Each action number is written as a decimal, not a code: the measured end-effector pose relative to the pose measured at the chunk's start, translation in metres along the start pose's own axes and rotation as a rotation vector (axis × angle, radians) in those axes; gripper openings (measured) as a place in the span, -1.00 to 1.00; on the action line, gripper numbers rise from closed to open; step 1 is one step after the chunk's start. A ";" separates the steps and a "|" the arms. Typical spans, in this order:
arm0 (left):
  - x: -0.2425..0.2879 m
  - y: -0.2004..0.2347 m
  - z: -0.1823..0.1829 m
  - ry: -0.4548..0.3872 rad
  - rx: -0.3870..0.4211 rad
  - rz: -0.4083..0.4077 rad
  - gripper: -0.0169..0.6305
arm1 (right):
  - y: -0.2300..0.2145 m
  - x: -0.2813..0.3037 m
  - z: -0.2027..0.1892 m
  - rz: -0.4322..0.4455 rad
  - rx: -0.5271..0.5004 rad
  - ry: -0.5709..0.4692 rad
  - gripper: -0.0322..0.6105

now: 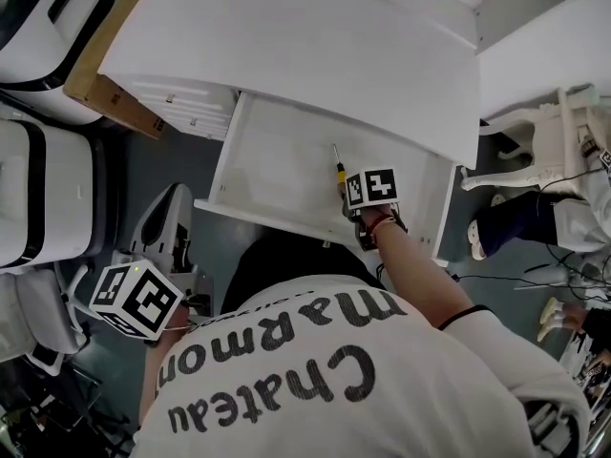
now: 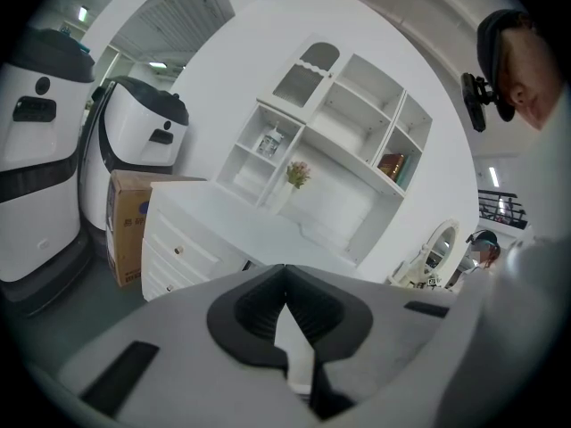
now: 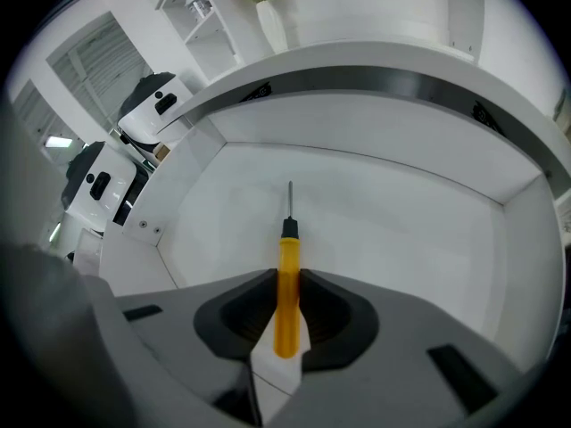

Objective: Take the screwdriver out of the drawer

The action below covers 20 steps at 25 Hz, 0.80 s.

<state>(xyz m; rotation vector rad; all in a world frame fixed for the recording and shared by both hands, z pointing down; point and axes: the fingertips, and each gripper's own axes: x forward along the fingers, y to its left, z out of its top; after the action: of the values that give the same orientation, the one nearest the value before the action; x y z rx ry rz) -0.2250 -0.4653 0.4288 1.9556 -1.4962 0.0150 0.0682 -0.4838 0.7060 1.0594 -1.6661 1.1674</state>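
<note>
Since the right hand-held gripper point(image 3: 286, 279) clamps the screwdriver point(image 3: 288, 248) handle, lift vertically until clear of the drawer point(image 3: 401, 230) rim.

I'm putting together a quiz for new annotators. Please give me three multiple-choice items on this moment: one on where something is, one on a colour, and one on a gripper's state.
1. Where is the screwdriver?
A. At the open drawer, between the right gripper's jaws
B. On the desk top
C. On the floor

2. What colour is the screwdriver's handle?
A. Red
B. Yellow
C. Blue

3. How do the left gripper's jaws stand?
A. Wide apart
B. Closed on a box
C. Together, with nothing between them

Answers:
1 A: the right gripper view shows the handle clamped in its jaws, with the drawer floor behind.
2 B: the handle is yellow in both that view and the head view.
3 C: the left gripper view shows the jaw tips meeting and nothing held.
</note>
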 end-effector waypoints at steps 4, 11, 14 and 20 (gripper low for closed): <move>-0.004 -0.004 0.001 -0.008 0.003 -0.016 -0.88 | 0.002 -0.009 0.002 -0.007 -0.010 -0.017 -0.62; -0.012 -0.013 0.008 -0.032 0.017 -0.055 -0.88 | 0.024 -0.029 0.000 0.023 -0.021 -0.035 -0.62; -0.016 -0.013 0.012 -0.040 0.023 -0.068 -0.88 | 0.035 -0.038 0.002 0.036 -0.032 -0.037 -0.62; -0.024 -0.017 0.017 -0.057 0.036 -0.099 -0.88 | 0.056 -0.055 0.008 0.052 -0.061 -0.074 -0.62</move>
<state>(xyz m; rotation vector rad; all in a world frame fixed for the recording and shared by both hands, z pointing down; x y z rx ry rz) -0.2248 -0.4509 0.3981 2.0724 -1.4430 -0.0577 0.0310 -0.4701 0.6377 1.0372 -1.7852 1.1152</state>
